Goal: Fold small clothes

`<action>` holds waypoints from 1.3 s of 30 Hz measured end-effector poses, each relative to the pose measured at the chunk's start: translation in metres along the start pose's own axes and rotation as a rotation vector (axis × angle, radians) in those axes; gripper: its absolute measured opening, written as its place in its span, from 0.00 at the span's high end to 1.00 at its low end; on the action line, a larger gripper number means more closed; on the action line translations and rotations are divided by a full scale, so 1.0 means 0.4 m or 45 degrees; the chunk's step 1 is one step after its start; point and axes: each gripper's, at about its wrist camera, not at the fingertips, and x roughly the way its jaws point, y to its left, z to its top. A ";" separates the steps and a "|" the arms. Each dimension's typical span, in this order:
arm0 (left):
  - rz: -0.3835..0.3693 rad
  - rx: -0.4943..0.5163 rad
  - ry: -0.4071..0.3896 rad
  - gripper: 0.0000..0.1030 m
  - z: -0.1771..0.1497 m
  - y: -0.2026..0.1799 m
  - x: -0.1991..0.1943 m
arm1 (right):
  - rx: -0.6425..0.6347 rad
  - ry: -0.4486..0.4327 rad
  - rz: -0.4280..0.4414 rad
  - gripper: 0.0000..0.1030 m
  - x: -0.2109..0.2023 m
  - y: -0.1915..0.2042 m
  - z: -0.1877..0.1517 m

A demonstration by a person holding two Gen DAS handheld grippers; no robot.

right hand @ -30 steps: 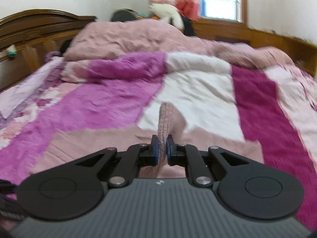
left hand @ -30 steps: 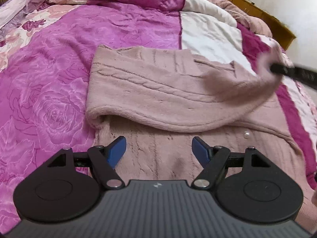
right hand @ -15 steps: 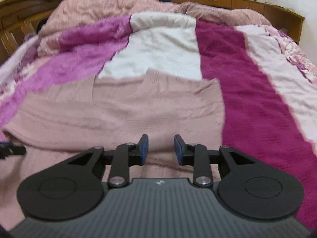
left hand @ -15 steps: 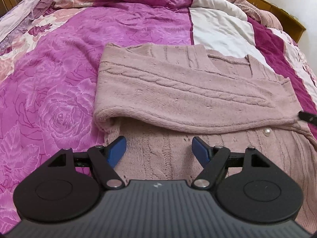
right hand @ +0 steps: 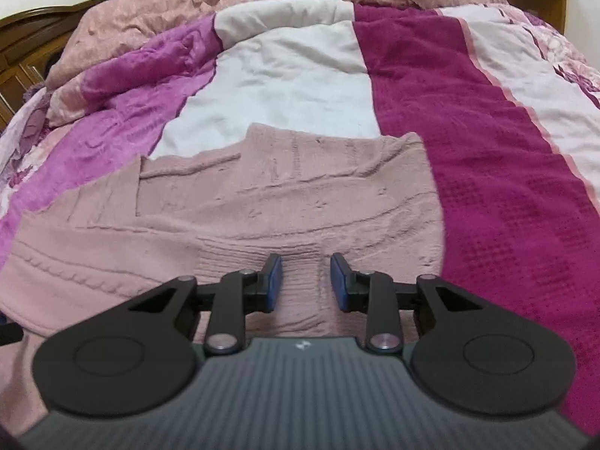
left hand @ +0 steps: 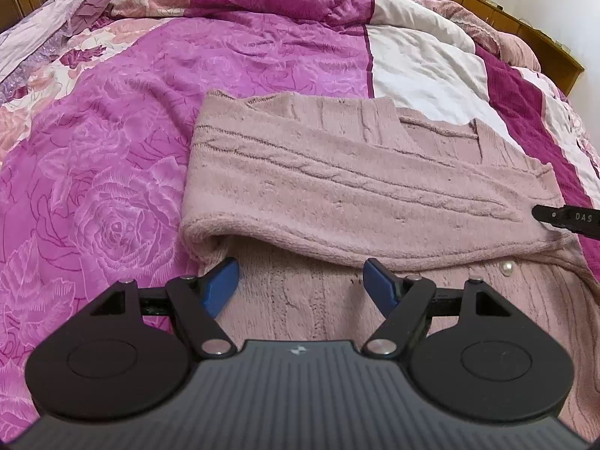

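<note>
A dusty-pink knitted sweater (left hand: 337,187) lies flat on the bed, with one sleeve folded across its body from left to right. A pearl button (left hand: 507,268) shows near the sleeve's end. My left gripper (left hand: 300,273) hovers open over the sweater's lower body, just short of the folded sleeve, with nothing between its pads. In the right wrist view the sweater (right hand: 262,202) fills the middle. My right gripper (right hand: 305,270) is open just above the ribbed cuff (right hand: 300,288), its pads apart and not pressing on it. One right finger (left hand: 566,219) shows at the sleeve's end.
The bedspread has a magenta rose panel (left hand: 93,187), a white panel (left hand: 423,75) and a dark crimson stripe (right hand: 487,168). A crumpled pink quilt (right hand: 187,0) is heaped at the far end. A wooden headboard (right hand: 22,48) stands at the left.
The right gripper carried the sleeve end across the sweater, came down and let go of it; its jaws now stand apart. The sleeve now lies flat. The left gripper stayed open, about where it was.
</note>
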 end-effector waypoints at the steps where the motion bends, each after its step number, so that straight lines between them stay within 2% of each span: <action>1: 0.001 0.000 -0.002 0.23 0.000 0.000 0.001 | -0.006 -0.001 0.018 0.69 -0.003 0.006 -0.002; 3: 0.004 0.003 -0.012 0.23 -0.002 0.000 0.003 | -0.020 0.007 0.080 0.84 -0.012 0.016 0.000; 4: 0.005 0.005 -0.020 0.23 -0.002 -0.001 0.003 | -0.038 0.015 0.100 0.89 -0.015 0.022 0.002; 8: 0.015 0.008 -0.071 0.23 -0.007 -0.005 0.000 | -0.125 -0.039 0.102 0.90 -0.054 0.052 0.021; 13: 0.034 0.018 -0.086 0.23 -0.010 -0.009 0.008 | -0.140 -0.186 0.137 0.90 -0.126 0.075 0.095; 16: 0.043 0.026 -0.082 0.23 -0.011 -0.011 0.014 | -0.134 -0.304 0.100 0.91 -0.172 0.072 0.143; 18: 0.056 0.054 -0.075 0.23 -0.013 -0.016 0.019 | -0.119 -0.345 0.029 0.91 -0.183 0.056 0.159; 20: 0.056 0.092 -0.070 0.23 -0.017 -0.025 0.022 | -0.112 -0.336 -0.045 0.91 -0.171 0.034 0.156; 25: 0.065 0.124 -0.065 0.23 -0.025 -0.035 0.029 | -0.045 -0.195 -0.133 0.91 -0.083 -0.032 0.105; 30: 0.010 0.129 -0.032 0.23 -0.026 -0.036 0.003 | 0.008 -0.114 -0.154 0.91 -0.027 -0.055 0.055; 34: -0.101 0.087 -0.032 0.23 -0.020 -0.034 -0.042 | -0.016 -0.175 -0.137 0.91 -0.064 -0.034 0.069; 39: -0.128 0.008 -0.125 0.23 0.008 -0.033 -0.071 | -0.065 -0.280 -0.214 0.91 -0.131 -0.013 0.087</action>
